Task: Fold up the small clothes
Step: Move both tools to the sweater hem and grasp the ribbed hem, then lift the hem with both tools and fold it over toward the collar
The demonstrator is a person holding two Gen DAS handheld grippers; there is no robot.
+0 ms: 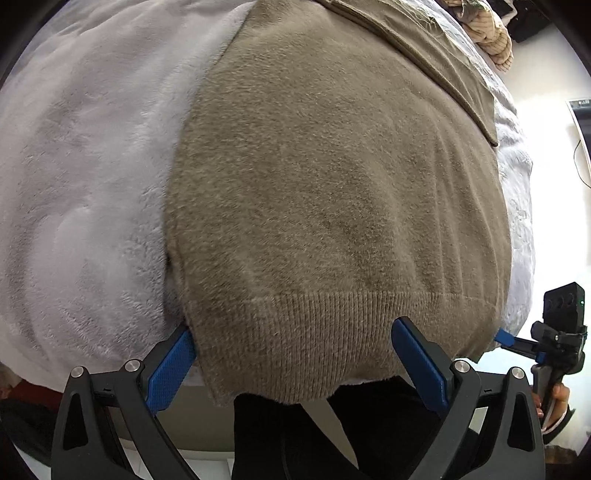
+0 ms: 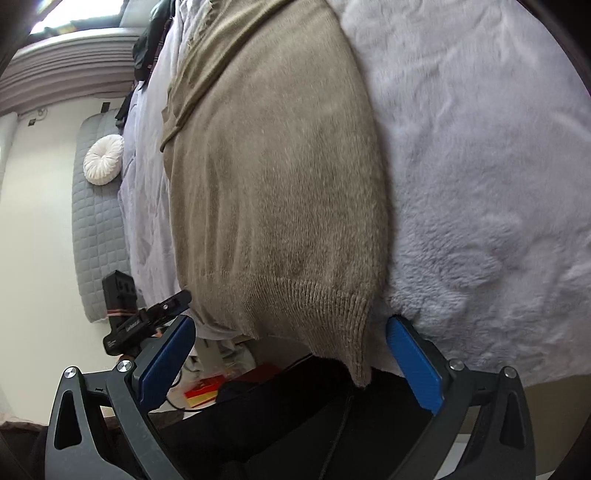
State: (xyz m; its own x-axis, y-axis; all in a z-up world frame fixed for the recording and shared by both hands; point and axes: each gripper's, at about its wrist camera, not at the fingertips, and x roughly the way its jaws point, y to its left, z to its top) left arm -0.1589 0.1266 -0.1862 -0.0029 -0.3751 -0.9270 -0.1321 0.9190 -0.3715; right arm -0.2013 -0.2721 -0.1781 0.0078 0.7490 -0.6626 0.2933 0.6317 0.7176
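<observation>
A taupe knitted sweater [image 1: 332, 177] lies flat on a pale lilac fleece blanket [image 1: 85, 177], and its ribbed hem [image 1: 314, 332] hangs over the near edge of the bed. My left gripper [image 1: 293, 328] is open, its blue pads wide apart on either side of the hem's left part. My right gripper [image 2: 290, 320] is open too, straddling the hem's right corner [image 2: 354, 332] of the sweater [image 2: 280, 177]. Neither clamps the cloth. Each gripper shows in the other's view: the right gripper [image 1: 517, 341] at the sweater's right edge, held by a hand [image 1: 554, 398], and the left gripper [image 2: 162, 314] at the left edge.
A folded sleeve or collar band [image 1: 424, 48] lies across the sweater's far part. More clothes [image 1: 491, 33] are piled at the far end of the bed. A round white cushion [image 2: 103, 164] rests on a grey quilted mat [image 2: 98, 229] on the floor. A person's dark trousers [image 1: 295, 435] are below the bed edge.
</observation>
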